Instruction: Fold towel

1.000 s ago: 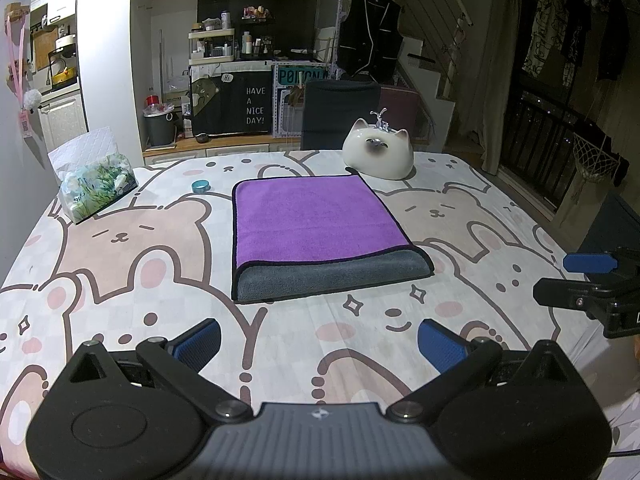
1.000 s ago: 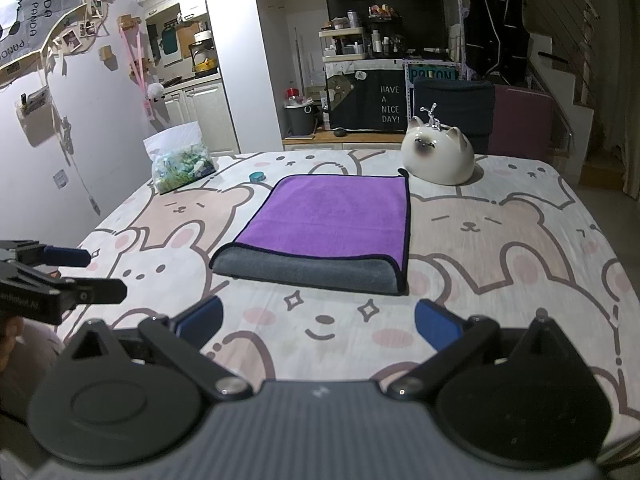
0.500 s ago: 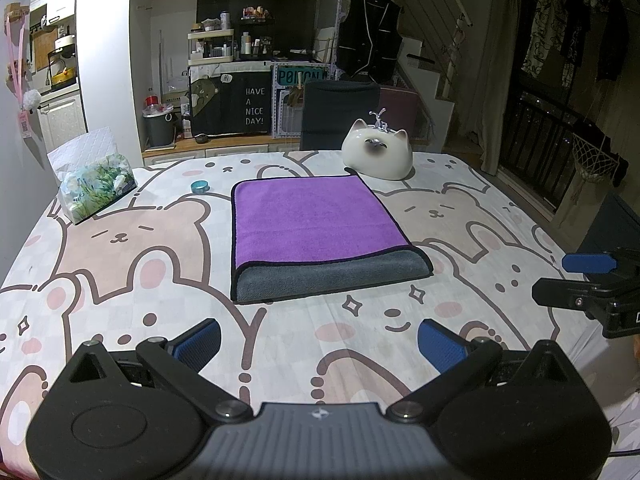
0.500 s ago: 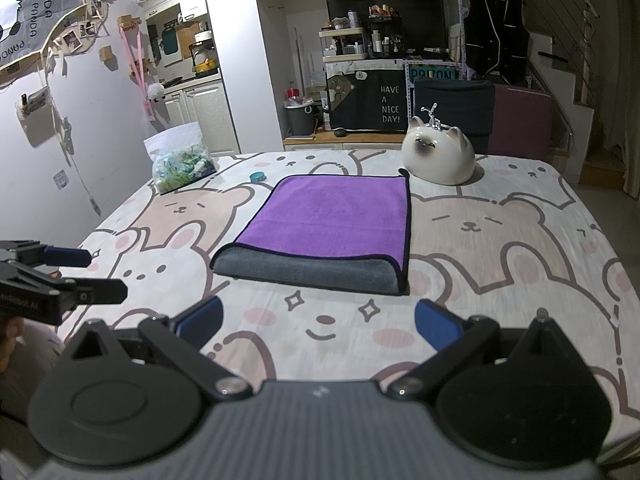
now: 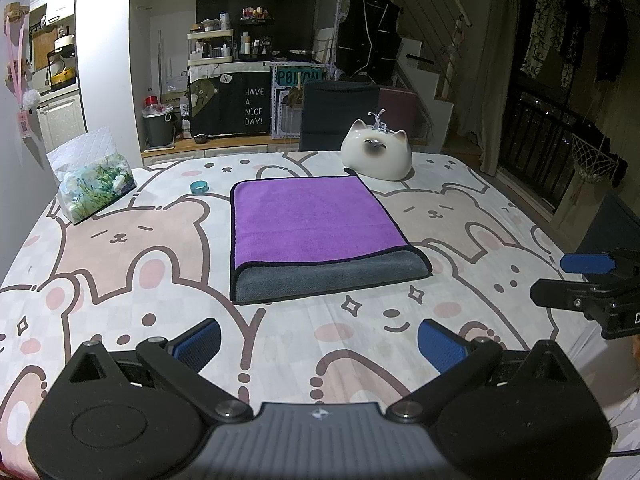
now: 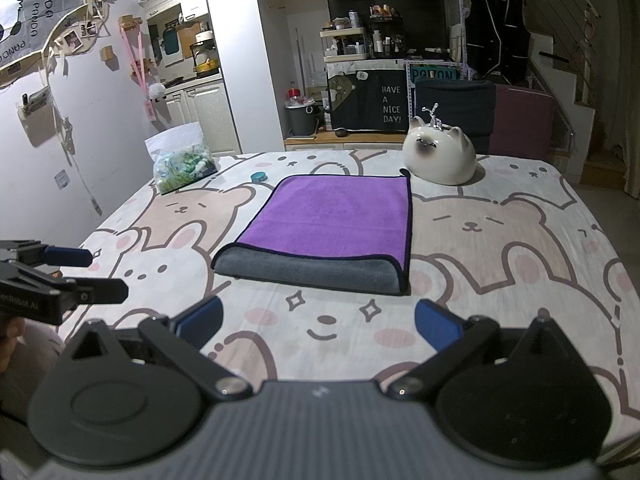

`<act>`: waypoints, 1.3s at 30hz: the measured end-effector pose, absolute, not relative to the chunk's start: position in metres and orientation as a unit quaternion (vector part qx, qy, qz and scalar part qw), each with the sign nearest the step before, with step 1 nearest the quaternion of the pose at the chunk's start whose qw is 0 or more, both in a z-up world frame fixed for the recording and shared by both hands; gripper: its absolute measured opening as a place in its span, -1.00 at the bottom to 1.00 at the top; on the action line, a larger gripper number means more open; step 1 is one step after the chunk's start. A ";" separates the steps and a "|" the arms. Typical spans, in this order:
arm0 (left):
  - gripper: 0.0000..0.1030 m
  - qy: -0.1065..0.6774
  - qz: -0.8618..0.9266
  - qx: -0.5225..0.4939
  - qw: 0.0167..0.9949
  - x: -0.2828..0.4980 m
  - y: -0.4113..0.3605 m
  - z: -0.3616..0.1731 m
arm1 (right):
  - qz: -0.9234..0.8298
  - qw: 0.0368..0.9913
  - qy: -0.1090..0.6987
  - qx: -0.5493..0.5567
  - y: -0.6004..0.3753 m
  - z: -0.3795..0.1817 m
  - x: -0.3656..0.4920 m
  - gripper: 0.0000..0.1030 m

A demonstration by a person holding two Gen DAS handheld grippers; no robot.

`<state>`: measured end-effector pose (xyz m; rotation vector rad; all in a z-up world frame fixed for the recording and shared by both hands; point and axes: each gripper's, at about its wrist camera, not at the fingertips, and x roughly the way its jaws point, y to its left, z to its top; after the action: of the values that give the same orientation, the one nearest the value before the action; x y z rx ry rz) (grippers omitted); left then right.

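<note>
A purple towel [image 5: 308,220] with a grey underside lies folded flat on the bear-print tablecloth [image 5: 120,264], its grey fold edge nearest me. It also shows in the right wrist view [image 6: 336,220]. My left gripper [image 5: 319,344] is open and empty, hovering above the table's near edge, short of the towel. My right gripper [image 6: 318,322] is open and empty, also short of the towel. Each gripper shows at the edge of the other's view: the right one [image 5: 576,284], the left one [image 6: 80,276].
A white ceramic cat [image 5: 376,156] stands just behind the towel's far right corner. A tissue pack [image 5: 92,178] sits at the far left, a small teal lid [image 5: 199,187] beside the towel's far left corner. A dark chair [image 5: 340,114] stands behind the table.
</note>
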<state>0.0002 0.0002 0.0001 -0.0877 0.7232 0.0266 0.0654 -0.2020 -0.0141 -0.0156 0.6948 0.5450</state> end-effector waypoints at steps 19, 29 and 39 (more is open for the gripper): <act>1.00 0.353 0.013 -0.043 0.934 0.000 0.000 0.000 | 0.264 0.904 0.336 -0.007 -0.202 -0.014 0.066 0.99; 1.00 0.353 0.013 -0.044 0.935 0.000 0.000 0.000 | 0.264 0.904 0.336 -0.007 -0.202 -0.015 0.065 0.99; 1.00 0.348 0.014 -0.046 0.936 0.002 -0.003 0.004 | 0.261 0.907 0.331 -0.012 -0.196 -0.015 0.064 0.99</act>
<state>0.0020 -0.0031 0.0037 -0.0942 0.7114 0.0295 0.0643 -0.1963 -0.0150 -0.0254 0.6832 0.5381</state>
